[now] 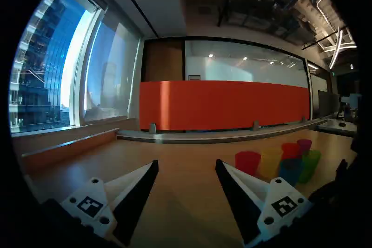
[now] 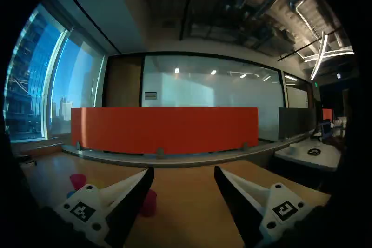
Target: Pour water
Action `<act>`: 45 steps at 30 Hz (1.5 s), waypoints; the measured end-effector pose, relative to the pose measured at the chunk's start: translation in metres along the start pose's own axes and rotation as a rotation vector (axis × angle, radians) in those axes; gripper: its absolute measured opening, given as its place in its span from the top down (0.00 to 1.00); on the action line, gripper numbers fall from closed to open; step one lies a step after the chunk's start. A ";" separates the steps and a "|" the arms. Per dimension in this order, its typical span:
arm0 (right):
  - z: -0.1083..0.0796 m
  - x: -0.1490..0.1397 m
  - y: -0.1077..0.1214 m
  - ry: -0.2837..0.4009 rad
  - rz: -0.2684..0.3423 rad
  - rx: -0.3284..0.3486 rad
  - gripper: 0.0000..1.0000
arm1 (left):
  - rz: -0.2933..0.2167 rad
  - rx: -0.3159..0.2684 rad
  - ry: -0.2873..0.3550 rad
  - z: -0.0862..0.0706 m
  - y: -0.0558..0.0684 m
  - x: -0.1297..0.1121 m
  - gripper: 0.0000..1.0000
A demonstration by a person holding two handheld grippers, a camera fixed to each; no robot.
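In the left gripper view, several coloured plastic cups stand grouped on the wooden table at the right: a red cup (image 1: 248,162), a yellow cup (image 1: 270,162), a blue cup (image 1: 291,170), a green cup (image 1: 309,165) and a purple cup (image 1: 304,145). My left gripper (image 1: 187,169) is open, with nothing between its fingers, left of the cups. In the right gripper view, my right gripper (image 2: 184,176) is open and holds nothing. A magenta cup (image 2: 149,202) sits partly behind its left finger, and a pink cup (image 2: 77,181) stands farther left.
The wooden table (image 1: 186,201) runs back to an orange divider panel (image 1: 223,105). Large windows (image 1: 51,80) are at the left. A white desk (image 2: 309,155) with small items stands at the right in the right gripper view.
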State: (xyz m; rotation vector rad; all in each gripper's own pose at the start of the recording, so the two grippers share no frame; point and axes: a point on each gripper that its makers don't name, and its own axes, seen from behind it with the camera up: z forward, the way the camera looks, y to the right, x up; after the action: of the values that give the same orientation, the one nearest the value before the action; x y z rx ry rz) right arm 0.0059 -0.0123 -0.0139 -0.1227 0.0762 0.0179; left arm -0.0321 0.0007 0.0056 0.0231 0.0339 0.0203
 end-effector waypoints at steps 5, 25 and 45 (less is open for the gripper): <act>0.000 0.000 0.000 0.001 0.004 0.004 0.01 | 0.001 -0.006 -0.018 0.001 0.002 -0.003 0.09; -0.005 -0.002 0.003 0.020 -0.006 0.026 0.01 | 0.004 -0.006 -0.020 0.001 0.002 -0.004 0.09; 0.019 -0.058 -0.001 -0.010 0.073 0.099 0.01 | 0.005 -0.006 -0.020 0.001 0.002 -0.004 0.09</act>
State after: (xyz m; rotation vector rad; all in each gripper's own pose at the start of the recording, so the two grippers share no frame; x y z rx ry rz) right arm -0.0505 -0.0116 0.0093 -0.0207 0.0712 0.0880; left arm -0.0366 0.0029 0.0070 0.0175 0.0142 0.0251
